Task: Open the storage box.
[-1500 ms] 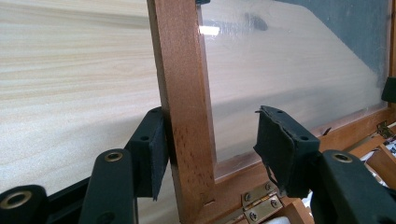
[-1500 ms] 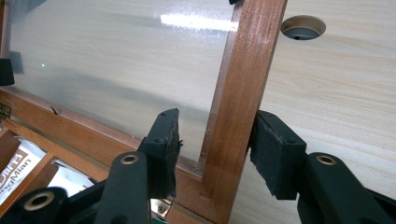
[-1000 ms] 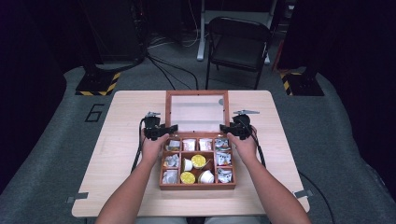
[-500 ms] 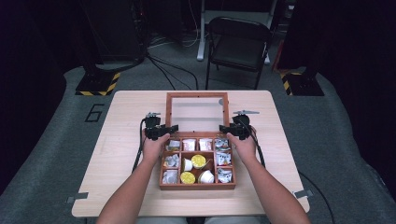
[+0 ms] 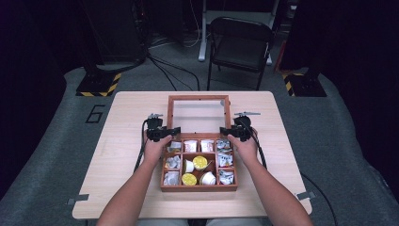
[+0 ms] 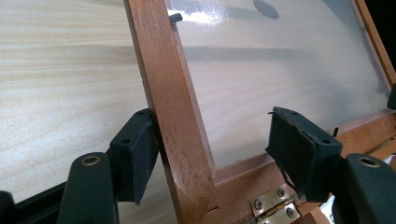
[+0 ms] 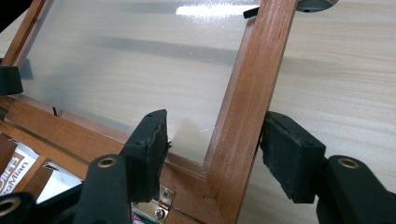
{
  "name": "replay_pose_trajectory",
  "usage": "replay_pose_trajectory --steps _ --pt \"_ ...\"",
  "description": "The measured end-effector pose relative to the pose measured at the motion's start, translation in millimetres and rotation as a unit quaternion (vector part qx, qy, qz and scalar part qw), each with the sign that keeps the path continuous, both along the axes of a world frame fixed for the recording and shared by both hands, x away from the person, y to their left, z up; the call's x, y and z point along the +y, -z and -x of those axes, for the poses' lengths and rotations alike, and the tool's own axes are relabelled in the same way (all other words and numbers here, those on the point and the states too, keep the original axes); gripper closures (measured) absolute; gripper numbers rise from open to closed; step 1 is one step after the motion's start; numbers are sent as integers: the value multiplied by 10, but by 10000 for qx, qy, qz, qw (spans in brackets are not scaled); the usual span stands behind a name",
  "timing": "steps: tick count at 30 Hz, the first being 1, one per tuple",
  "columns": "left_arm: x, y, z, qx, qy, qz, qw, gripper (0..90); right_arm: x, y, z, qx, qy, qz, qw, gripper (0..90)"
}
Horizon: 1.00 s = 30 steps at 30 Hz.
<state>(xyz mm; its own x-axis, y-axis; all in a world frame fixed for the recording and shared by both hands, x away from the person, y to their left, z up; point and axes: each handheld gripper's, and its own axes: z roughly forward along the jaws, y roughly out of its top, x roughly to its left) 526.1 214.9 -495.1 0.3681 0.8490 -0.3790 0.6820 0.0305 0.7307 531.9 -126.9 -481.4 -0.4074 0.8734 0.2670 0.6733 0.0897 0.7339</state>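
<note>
A wooden compartment box [image 5: 198,188] sits mid-table, holding yellow-lidded cups [image 5: 200,162] and several packets. Its glass-paned lid [image 5: 199,98] stands open, leaning back. My left gripper [image 5: 174,130] straddles the lid's left rail [image 6: 173,116] just above the brass hinge [image 6: 271,207]. Its jaws have just been opening: one pad [image 6: 142,154] sits against the rail and the other [image 6: 299,156] stands clear over the pane. My right gripper [image 5: 225,131] straddles the right rail [image 7: 243,121], its jaws also just opening. Its inner pad [image 7: 154,140] is off the wood and its outer pad [image 7: 285,154] is close beside it.
The light wood table [image 5: 127,117] has bare surface left, right and behind the box. A black folding chair [image 5: 240,42] stands beyond the far edge. Stand bases with yellow-black tape [image 5: 96,84] and cables lie on the grey floor.
</note>
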Motion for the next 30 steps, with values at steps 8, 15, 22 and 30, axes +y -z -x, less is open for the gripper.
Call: replay_pose_trajectory --steps 8,15,22,30 --pt "3 6 -7 -29 27 -43 10000 326 -6 7 -5 31 -23 -9 10000 403" --pt "6 21 -16 27 11 7 10000 322 -20 27 -21 127 -15 -123 9998 401" --pt "14 37 -26 61 26 20 10000 314 -39 49 -38 214 -7 -234 9995 401" --pt "29 63 -42 204 17 152 9997 313 -62 78 -57 403 37 -401 9984 401"
